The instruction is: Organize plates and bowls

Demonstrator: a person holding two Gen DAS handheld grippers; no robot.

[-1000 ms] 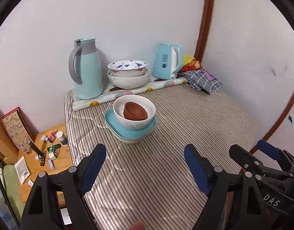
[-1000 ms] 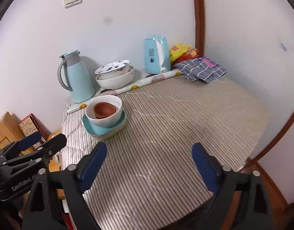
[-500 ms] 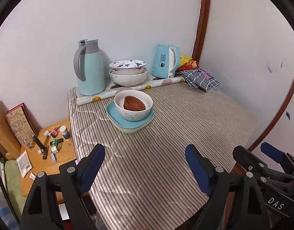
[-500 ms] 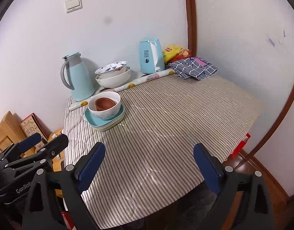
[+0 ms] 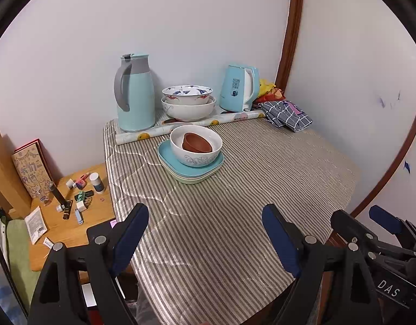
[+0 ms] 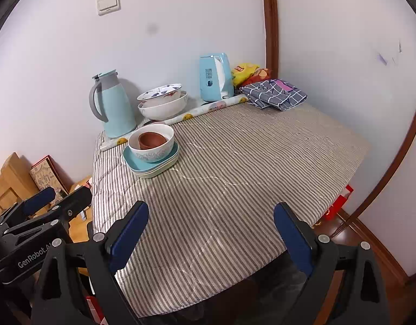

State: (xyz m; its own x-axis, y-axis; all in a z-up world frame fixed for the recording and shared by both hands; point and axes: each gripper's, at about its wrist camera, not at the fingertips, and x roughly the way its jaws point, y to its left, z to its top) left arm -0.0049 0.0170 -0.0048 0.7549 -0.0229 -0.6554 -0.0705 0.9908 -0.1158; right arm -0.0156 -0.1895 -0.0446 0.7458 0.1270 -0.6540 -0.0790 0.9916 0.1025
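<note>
A little brown bowl point(image 5: 196, 142) sits inside a white bowl point(image 5: 196, 146); that bowl sits on a stack of plates point(image 5: 191, 166) on the striped table point(image 5: 235, 216); two more bowls point(image 5: 188, 103) sit by the wall, between a jug point(image 5: 134, 93) and a kettle point(image 5: 239, 88); the left gripper point(image 5: 205, 233) and right gripper point(image 6: 211, 233) are both wide apart and empty, near the table's front edge.

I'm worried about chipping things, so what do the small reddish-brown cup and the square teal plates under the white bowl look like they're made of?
The small reddish-brown cup looks like unglazed clay: matte, earthy, no shine. The square teal plates look like plastic or melamine, going by their flat colour and soft rounded corners, though glazed ceramic isn't ruled out.
</note>
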